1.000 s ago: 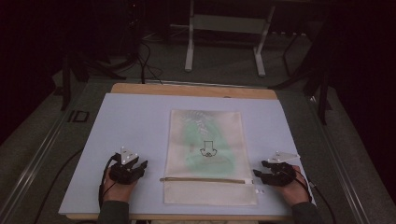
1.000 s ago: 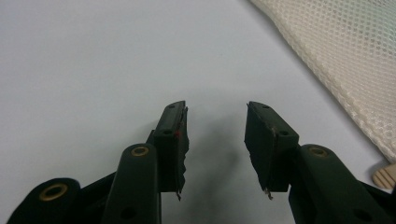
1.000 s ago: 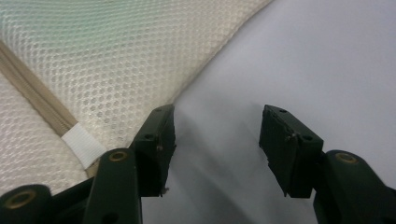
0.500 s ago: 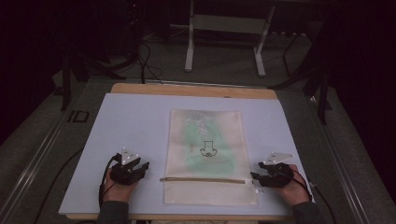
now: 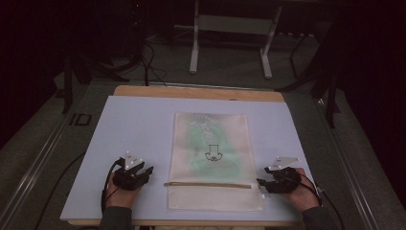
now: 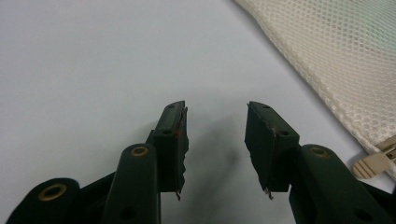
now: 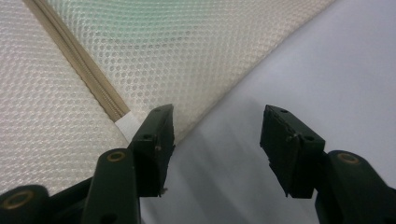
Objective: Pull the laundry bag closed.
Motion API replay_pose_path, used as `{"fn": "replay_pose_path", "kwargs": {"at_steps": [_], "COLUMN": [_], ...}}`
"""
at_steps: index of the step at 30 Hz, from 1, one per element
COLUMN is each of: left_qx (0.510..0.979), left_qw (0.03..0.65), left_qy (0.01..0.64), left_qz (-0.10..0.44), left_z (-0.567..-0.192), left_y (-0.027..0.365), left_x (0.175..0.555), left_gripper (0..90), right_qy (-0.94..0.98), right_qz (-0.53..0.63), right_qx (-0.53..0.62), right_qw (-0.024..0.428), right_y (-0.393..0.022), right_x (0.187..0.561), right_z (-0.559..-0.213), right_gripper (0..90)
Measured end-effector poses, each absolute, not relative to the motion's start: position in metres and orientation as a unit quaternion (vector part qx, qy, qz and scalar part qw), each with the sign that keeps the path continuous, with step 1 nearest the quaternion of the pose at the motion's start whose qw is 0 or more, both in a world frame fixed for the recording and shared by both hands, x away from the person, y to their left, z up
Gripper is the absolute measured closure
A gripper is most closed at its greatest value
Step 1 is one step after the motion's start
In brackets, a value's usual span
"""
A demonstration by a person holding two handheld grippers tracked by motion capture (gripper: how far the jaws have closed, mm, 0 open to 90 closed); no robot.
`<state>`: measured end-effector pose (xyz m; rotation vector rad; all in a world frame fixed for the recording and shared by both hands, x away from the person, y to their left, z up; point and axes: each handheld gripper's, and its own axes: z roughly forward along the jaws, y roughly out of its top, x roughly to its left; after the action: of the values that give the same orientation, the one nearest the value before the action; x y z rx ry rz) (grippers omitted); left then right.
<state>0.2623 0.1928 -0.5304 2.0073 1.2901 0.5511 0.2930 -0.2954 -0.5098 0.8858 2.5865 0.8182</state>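
On the pale counter (image 5: 139, 124) a zipped mesh bag (image 5: 210, 143) lies flat between both hands, left claw (image 6: 215, 135) and right claw (image 7: 215, 140) each gaping empty at the zipper (image 5: 208, 184) ends (pre-grasp, I'd say), next pinching the pull tab (image 6: 373, 163).

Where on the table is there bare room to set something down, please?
Free: the strip left of the mesh bag, above the left tool; the strip to its right, above the right tool; and the band beyond the bag. Crowded: the centre and near edge.

High view dim, grainy; surroundings nearly black. Gripper views brighter, evenly lit; soft shadows under jaws on table (image 6: 70, 56); foreground jaws slightly blurred.
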Motion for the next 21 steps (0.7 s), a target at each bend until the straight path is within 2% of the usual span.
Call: {"fn": "replay_pose_path", "kwargs": {"at_steps": [21], "left_qx": [0.777], "left_qw": [0.339], "left_qy": [0.486], "left_qz": [0.213], "left_z": [-0.53], "left_y": [0.19], "left_x": [0.262], "left_gripper": [57.4], "right_qy": [0.92], "right_qz": [0.26], "right_qx": [0.264], "right_qw": [0.128], "right_y": [-0.278], "right_x": [0.293], "right_z": [-0.505], "right_gripper": [44.0]}}
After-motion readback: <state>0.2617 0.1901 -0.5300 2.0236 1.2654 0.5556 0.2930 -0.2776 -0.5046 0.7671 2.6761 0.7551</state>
